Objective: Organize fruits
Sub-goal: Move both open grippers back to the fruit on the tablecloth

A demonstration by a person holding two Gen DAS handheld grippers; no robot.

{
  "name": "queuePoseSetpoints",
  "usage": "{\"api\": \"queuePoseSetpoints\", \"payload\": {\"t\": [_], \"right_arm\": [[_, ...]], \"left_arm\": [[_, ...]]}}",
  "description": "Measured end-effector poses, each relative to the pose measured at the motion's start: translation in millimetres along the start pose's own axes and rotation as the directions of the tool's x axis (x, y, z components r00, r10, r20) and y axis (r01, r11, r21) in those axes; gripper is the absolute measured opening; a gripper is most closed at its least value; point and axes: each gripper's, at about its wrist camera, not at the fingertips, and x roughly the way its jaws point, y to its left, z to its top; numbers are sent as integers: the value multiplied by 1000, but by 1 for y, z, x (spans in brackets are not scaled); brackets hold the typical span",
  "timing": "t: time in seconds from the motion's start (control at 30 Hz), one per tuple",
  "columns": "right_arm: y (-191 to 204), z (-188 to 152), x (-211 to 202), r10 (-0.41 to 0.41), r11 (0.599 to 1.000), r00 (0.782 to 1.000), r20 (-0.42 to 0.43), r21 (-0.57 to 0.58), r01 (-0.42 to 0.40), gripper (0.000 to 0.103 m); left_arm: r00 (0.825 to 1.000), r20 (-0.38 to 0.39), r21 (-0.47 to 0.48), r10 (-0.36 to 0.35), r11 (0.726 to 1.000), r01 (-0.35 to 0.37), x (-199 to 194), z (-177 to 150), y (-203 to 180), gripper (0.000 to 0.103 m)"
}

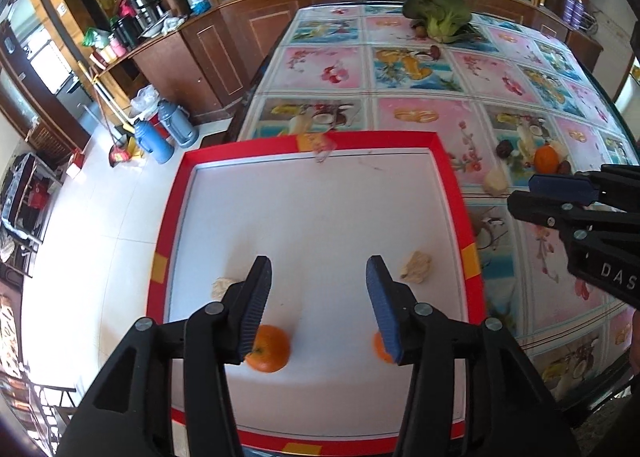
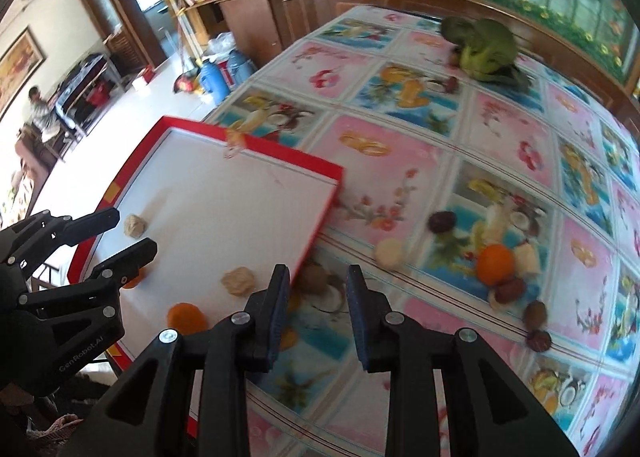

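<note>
Left gripper (image 1: 319,281) hovers, jaws spread, over a red-rimmed tray (image 1: 448,169) holding two oranges (image 1: 269,349); right gripper (image 2: 318,289), jaws spread, is above the worktop (image 2: 400,129), another orange (image 2: 495,263) beyond

A lived-in home dining room — ahead of the tongs, a fruit-print tablecloth (image 1: 420,113) covers the table; a wooden sideboard (image 1: 224,41) stands beyond it. Left of the tongs, thermos flasks (image 1: 166,131) stand on pale floor tiles — a person (image 2: 40,109) sits farther off.
</note>
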Motion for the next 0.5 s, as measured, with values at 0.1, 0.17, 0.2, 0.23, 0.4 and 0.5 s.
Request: {"api": "queuePoseSetpoints", "payload": {"t": [0.1,0.17,0.2,0.23,0.4,0.5], "right_arm": [[-22,-6,-12,-22,999,1000,19,46,21,28],[-42,-12,-20,-40,994,999,30,101,37,28],[-51,-16,-24,-50,991,998,34,128,45,28],[-60,-19,-27,-61,987,997,37,151,54,28],[-103,-35,-44,-112,963,993,48,252,96,29],[-129,-51,-58,-165,946,985,53,291,143,29]], "left_arm": [[1000,8,20,-12,1000,12,-1,6,-12,61],[1000,10,37,-26,999,26,-1,10,-21,62],[999,10,47,-33,998,33,0,12,-26,62],[999,11,55,-37,998,36,0,13,-30,62],[998,11,99,-62,993,60,-1,21,-51,62],[997,-5,115,-78,990,78,2,24,-61,71]]}}
